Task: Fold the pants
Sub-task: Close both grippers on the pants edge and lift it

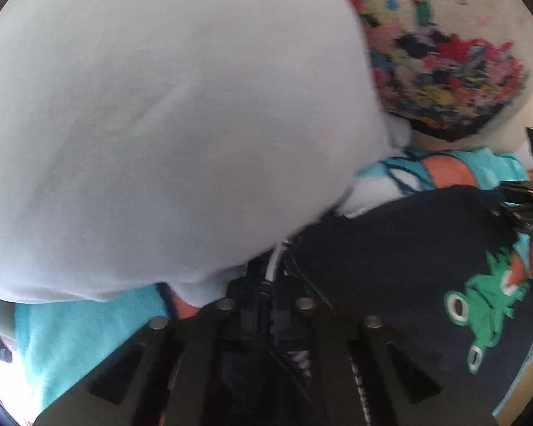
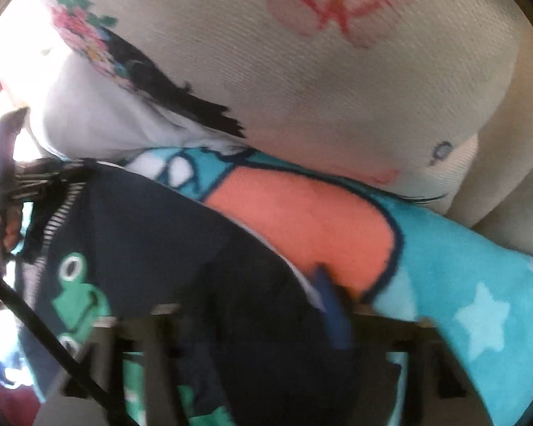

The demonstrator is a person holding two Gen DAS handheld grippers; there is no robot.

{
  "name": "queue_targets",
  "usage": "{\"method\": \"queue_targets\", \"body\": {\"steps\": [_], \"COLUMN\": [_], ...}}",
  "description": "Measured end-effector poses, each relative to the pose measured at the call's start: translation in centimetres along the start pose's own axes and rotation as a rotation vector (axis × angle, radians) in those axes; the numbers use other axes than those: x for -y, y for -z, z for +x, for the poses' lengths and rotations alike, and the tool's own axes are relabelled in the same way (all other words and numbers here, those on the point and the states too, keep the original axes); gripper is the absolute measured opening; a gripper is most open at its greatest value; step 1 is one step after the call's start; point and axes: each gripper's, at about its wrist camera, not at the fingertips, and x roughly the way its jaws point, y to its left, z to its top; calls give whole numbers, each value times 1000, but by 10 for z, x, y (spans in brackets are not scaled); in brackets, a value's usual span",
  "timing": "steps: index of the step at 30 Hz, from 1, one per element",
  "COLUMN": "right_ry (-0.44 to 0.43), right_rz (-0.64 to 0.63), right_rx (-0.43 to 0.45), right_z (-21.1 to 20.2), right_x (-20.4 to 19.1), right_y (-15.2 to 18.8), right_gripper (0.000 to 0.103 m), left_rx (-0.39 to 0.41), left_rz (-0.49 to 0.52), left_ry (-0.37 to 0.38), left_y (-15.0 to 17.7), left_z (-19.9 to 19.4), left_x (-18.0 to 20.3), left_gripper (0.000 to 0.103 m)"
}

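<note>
Both hand-held grippers, left (image 1: 268, 284) and right (image 2: 323, 284), pinch the navy frog-print pants (image 1: 391, 266) on a turquoise blanket (image 2: 462, 284).

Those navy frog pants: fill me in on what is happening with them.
A person is starting to fold the navy frog pants, which lie on a turquoise star blanket. The left gripper is shut on the waistband by the white drawstring. The right gripper is at the opposite edge, its grip blurred.

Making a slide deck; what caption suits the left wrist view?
Left gripper shut on the navy frog-print pants beside a white garment.
</note>
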Motion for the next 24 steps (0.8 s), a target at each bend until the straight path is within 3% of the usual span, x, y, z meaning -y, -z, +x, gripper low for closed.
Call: {"method": "queue_targets", "body": {"steps": [2, 5, 14, 19, 24], "right_ry": [-19, -11, 54, 79, 60], "right_rz": [3, 0, 10, 6, 20], "right_rx": [-3, 14, 129, 207, 271], "right_z": [-4, -12, -66, -97, -127], "right_x": [-4, -10, -30, -54, -83], "right_y": [0, 0, 15, 46, 87], "right_gripper": [16, 9, 9, 9, 7], "left_rx": [18, 49, 189, 259, 292], "left_rz": [21, 43, 62, 68, 75], "left_ry": [-25, -31, 4, 29, 41], "left_y": [2, 5, 32, 69, 99], "left_z": [-7, -21, -101, -145, -153], "left_x": [5, 15, 26, 32, 52], "left_gripper": [5, 5, 5, 5, 5]}}
